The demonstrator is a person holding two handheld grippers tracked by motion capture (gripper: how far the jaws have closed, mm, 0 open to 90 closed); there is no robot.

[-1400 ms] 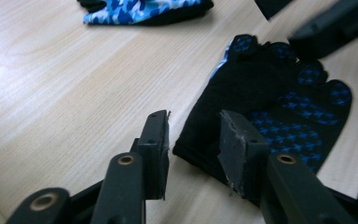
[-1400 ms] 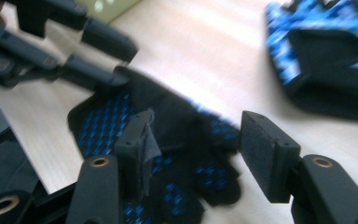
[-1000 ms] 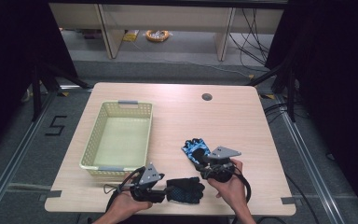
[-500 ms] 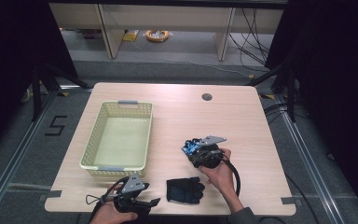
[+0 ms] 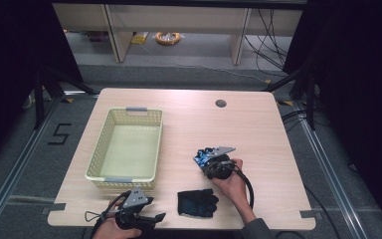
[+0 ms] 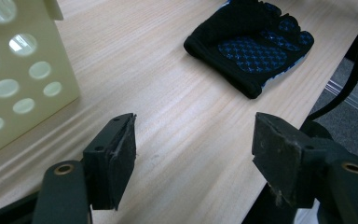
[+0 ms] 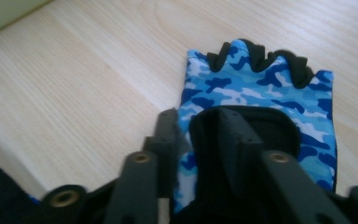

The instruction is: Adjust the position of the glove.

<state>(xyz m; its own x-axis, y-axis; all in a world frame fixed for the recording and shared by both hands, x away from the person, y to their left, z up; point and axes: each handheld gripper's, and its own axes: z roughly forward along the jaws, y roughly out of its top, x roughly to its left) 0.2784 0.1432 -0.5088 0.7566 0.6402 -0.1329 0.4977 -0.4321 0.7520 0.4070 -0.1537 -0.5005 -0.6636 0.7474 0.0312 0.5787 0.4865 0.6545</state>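
Note:
A blue camouflage fingerless glove [image 7: 261, 88] lies flat on the wooden table [image 5: 258, 124], right of centre. My right gripper [image 7: 198, 126] has just been closing, and its jaws now pinch the glove's black cuff; in the high view the right gripper [image 5: 206, 159] sits on the blue glove [image 5: 201, 155]. A second glove, black palm up [image 5: 197, 203], lies near the front edge. My left gripper [image 5: 158, 217] rests left of it, pointing at the black glove [image 6: 254, 46]. The left gripper [image 6: 196, 149] is open after widening, with bare table between its jaws.
A pale yellow perforated basket [image 5: 124, 179] stands empty on the left half of the table, its corner [image 6: 18, 84] close beside my left gripper. A round cable hole [image 5: 221, 103] sits near the far edge. The table's front edge runs just beyond the black glove.
My left gripper has drawn back to the left, away from the black glove, toward the front edge. My right gripper has shifted left onto the blue glove and closed on its cuff.

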